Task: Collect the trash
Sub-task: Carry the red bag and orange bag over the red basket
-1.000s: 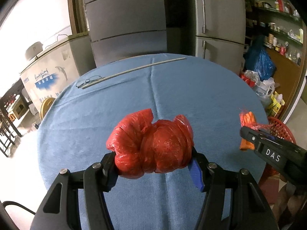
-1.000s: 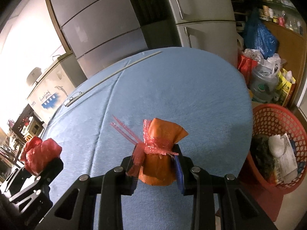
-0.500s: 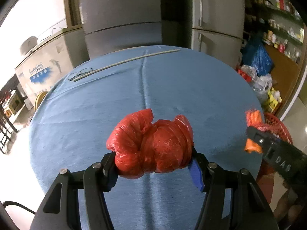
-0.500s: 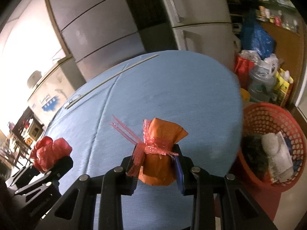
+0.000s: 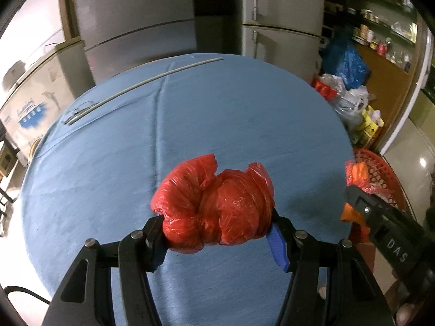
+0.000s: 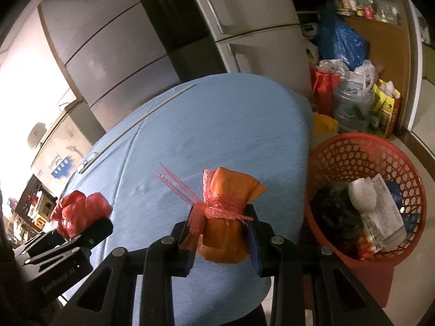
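My left gripper (image 5: 217,231) is shut on a crumpled red plastic bag (image 5: 214,203), held above the blue tablecloth (image 5: 190,125). In the right wrist view that red plastic bag (image 6: 80,212) shows at the lower left. My right gripper (image 6: 223,233) is shut on an orange bundle (image 6: 225,217) tied with red mesh, near the table's right edge. The orange bundle (image 5: 356,174) also peeks in at the right of the left wrist view. A red plastic basket (image 6: 364,198) with trash inside stands on the floor to the right of the table.
A long thin rod (image 5: 141,87) and a pair of glasses (image 5: 78,108) lie on the far left of the cloth. Refrigerators (image 5: 282,21) stand behind the table. Bags and a clear jar (image 6: 350,103) crowd the floor beyond the basket.
Both grippers have moved right across the table with their loads still held. The red basket has come closer and fuller into the right wrist view.
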{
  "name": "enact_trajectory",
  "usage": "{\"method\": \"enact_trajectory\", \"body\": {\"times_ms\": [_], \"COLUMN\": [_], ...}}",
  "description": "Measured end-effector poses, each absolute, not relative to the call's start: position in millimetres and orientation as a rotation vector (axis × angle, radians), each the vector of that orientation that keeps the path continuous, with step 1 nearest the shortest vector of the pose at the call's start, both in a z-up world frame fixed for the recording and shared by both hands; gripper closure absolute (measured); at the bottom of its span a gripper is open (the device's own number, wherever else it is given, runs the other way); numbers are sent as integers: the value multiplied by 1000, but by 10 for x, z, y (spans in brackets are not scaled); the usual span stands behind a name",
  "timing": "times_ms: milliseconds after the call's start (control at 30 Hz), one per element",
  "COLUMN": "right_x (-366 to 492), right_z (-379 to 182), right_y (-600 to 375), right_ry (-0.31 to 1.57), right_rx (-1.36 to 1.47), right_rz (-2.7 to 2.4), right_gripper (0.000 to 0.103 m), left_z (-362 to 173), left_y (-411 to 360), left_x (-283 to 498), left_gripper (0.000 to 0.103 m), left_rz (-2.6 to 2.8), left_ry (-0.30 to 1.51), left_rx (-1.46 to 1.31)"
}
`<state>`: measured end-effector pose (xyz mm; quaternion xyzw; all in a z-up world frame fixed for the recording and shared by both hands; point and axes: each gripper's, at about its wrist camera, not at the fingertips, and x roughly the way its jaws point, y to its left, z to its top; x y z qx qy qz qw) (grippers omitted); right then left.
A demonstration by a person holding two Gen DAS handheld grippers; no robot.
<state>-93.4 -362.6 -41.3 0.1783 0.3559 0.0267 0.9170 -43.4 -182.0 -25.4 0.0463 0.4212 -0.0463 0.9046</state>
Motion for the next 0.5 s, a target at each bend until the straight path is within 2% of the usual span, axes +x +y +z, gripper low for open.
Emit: {"method": "enact_trajectory", "body": {"times_ms": [500], "right_x": [-1140], "right_z": [-328], "right_y": [-4429], "right_ry": [691], "right_rx": [437], "right_rz": [-120], "right_gripper": [69], "left_z": [-234], "left_y": [-2648], "left_x": [-320], "left_gripper": [40], "left_rz": [-286], "left_ry": [877], "left_rx": [214]}}
